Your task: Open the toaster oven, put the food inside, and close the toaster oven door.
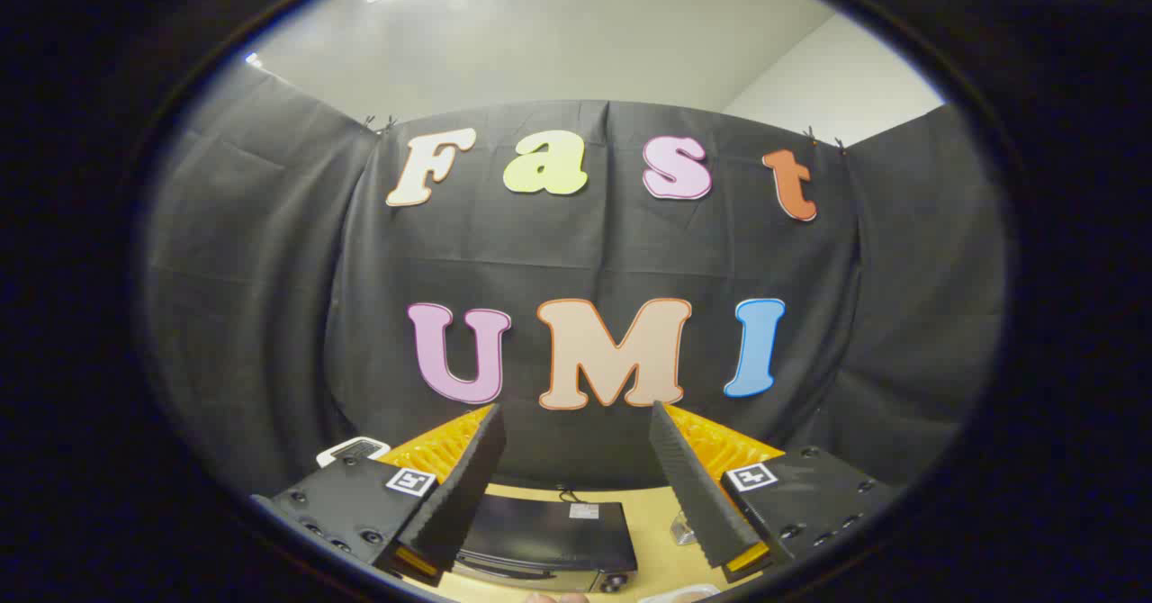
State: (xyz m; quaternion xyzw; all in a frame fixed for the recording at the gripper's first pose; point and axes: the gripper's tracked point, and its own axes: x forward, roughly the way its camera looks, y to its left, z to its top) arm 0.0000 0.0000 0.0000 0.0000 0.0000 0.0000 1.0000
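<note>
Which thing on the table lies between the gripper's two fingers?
The black toaster oven, low in the gap between the open gripper's fingers. The small silvery item sits beside it, tucked by one finger.

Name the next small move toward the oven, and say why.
Probably tip the gripper down toward the oven. Its fingers are spread apart, holding nothing, and aimed at the wall, while the oven sits low on the table between them, its door side barely seen.
</note>
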